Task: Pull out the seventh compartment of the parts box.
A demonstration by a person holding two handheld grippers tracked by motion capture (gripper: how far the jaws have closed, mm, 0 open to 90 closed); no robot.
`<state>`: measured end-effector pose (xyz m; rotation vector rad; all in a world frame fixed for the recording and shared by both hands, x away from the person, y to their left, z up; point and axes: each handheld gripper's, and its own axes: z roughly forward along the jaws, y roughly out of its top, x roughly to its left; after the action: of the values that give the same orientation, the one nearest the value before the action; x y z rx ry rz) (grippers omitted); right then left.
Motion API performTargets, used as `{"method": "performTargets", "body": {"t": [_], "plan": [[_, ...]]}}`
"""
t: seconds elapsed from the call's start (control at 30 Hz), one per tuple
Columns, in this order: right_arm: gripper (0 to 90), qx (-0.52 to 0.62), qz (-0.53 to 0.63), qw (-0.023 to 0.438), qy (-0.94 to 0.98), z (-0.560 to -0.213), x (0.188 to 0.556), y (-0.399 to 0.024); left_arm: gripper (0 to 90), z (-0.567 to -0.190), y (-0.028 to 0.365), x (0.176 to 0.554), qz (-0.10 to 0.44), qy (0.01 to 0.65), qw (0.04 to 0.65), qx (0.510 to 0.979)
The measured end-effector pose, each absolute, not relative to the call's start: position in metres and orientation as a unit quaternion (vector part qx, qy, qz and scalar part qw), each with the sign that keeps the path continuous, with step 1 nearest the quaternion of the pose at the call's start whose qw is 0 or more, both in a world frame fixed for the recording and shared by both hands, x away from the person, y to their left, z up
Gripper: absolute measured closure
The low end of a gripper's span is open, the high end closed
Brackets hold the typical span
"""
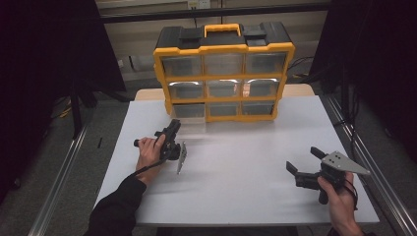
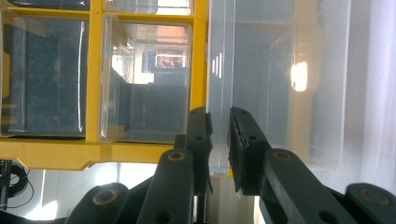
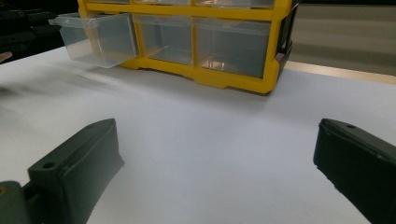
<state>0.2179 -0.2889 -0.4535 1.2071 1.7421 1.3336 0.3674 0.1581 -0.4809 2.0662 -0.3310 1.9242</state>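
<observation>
A yellow and black organizer with clear drawers stands at the back of the white table. Its bottom-left drawer is pulled part way out, and in the right gripper view this drawer juts from the yellow frame. My left gripper reaches to the drawer's front. In the left gripper view its jaws are shut on the clear front lip of the drawer. My right gripper rests open near the table's right front, with nothing between its jaws.
The other drawers look shut and mostly empty. A metal rail runs along the table's right side, another rail along the left. Dark curtains hang on both sides.
</observation>
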Motion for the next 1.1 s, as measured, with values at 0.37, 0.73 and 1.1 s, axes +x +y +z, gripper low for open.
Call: {"method": "performTargets", "body": {"t": [0.37, 0.73, 1.1], "plan": [[0.1, 0.457, 0.506, 0.314, 0.661, -0.454, 0.218, -0.289, 79.1, -0.48, 0.157, 0.363, 0.673, -0.116, 0.145, 0.716], [0.1, 0.459, 0.506, 0.311, 0.66, -0.454, 0.218, -0.288, 78.8, -0.476, 0.157, 0.358, 0.669, -0.113, 0.151, 0.719], [0.1, 0.458, 0.506, 0.312, 0.661, -0.454, 0.218, -0.288, 78.8, -0.476, 0.159, 0.353, 0.664, -0.113, 0.158, 0.722]]}}
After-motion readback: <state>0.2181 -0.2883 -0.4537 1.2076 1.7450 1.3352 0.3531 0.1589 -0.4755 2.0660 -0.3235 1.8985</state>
